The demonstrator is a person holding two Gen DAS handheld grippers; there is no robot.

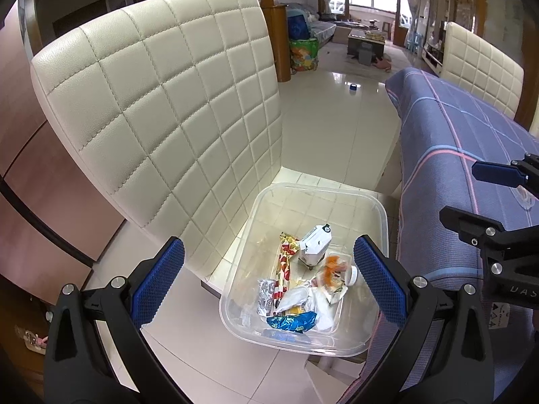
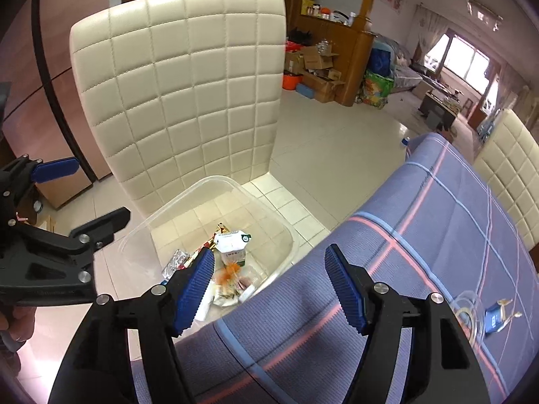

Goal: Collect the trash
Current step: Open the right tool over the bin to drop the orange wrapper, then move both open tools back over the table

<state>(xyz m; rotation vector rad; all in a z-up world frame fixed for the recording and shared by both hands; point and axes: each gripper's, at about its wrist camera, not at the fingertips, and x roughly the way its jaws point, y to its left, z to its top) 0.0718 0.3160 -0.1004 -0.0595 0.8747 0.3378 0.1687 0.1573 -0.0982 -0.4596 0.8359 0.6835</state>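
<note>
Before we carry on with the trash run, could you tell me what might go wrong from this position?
1. The clear bin seems to overhang the front edge of the chair seat; a downward push from either gripper might tip it and spill the wrappers.
2. The left gripper and right gripper are both open and close together, so they could collide.
3. A small blue packet lies on the tablecloth and could be missed.

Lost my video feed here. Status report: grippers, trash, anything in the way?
Left gripper open, empty, above clear bin. Right gripper open, empty, over table edge. Wrappers and small carton already in bin on chair. Nothing blocking.
</note>
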